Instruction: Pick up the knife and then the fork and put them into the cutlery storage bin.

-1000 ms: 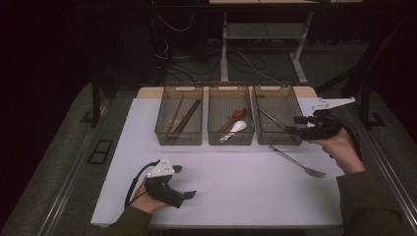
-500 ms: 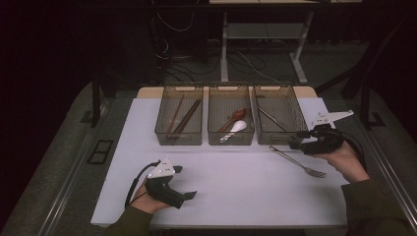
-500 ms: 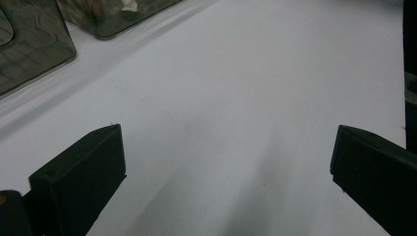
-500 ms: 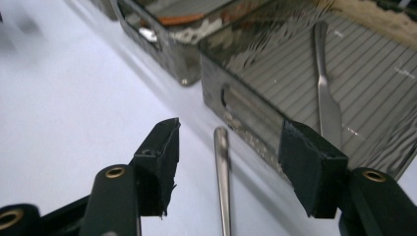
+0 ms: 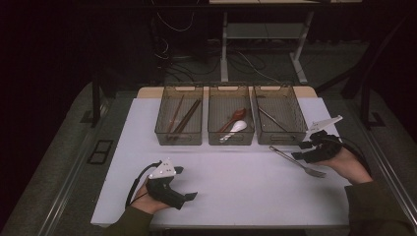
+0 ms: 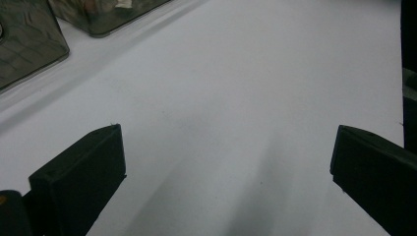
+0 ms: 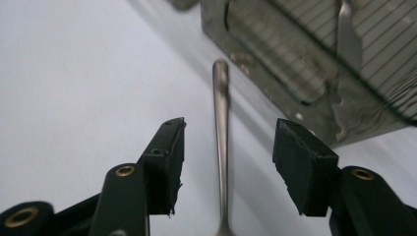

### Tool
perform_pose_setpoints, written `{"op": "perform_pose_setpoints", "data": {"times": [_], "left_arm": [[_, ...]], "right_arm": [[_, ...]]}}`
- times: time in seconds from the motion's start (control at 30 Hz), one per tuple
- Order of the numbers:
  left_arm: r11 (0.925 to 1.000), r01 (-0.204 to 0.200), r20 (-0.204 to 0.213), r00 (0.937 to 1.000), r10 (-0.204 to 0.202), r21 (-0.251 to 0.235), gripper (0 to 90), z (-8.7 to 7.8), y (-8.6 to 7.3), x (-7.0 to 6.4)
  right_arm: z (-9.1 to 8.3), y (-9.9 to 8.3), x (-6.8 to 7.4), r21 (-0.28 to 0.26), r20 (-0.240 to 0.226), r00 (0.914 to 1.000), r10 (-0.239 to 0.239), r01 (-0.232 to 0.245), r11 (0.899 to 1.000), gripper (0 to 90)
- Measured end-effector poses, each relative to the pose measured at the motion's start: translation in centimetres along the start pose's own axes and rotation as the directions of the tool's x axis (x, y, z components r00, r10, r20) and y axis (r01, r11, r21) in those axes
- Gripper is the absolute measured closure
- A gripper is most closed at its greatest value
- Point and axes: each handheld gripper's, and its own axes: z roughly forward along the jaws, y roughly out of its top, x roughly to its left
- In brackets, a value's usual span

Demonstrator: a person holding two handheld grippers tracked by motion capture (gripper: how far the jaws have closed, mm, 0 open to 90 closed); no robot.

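Observation:
A metal fork (image 5: 295, 161) lies on the white table (image 5: 236, 182), just in front of the right-hand basket (image 5: 278, 118). My right gripper (image 5: 298, 150) hovers over the fork's handle with its jaws open. In the right gripper view the fork handle (image 7: 221, 147) runs up between the two jaws of the right gripper (image 7: 227, 167), untouched by either. My left gripper (image 5: 189, 195) rests low at the front left of the table, open and empty. The left gripper (image 6: 226, 162) has bare white tabletop between its wide-spread jaws.
Three mesh baskets stand in a row at the back. The left basket (image 5: 179, 121) holds chopsticks, the middle basket (image 5: 230, 121) holds a red spoon and a white spoon, the right-hand basket holds a metal utensil (image 5: 269, 118). Basket corners (image 6: 29, 44) show ahead of the left gripper.
My right gripper has moved down and toward the near side, from beside the right-hand basket to over the fork's handle. The left gripper has stayed put.

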Motion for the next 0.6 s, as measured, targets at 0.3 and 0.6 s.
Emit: {"op": "perform_pose_setpoints", "data": {"times": [0.3, 0.6], "left_arm": [[1.0000, 0.000, 0.002, 1.0000, 0.000, 0.000, 0.0, 0.0, 0.0, 0.0], [1.0000, 0.000, 0.002, 1.0000, 0.000, 0.002, 0.0, 0.1, 0.0, 0.0]], "right_arm": [[1.0, -0.2, 0.1, 0.110, 0.003, 0.9997, -0.024, 0.024, 0.994, 53.5], [2.0, -0.1, 0.3, 0.255, 0.002, 0.9980, -0.063, 0.060, 0.965, 63.9]]}}
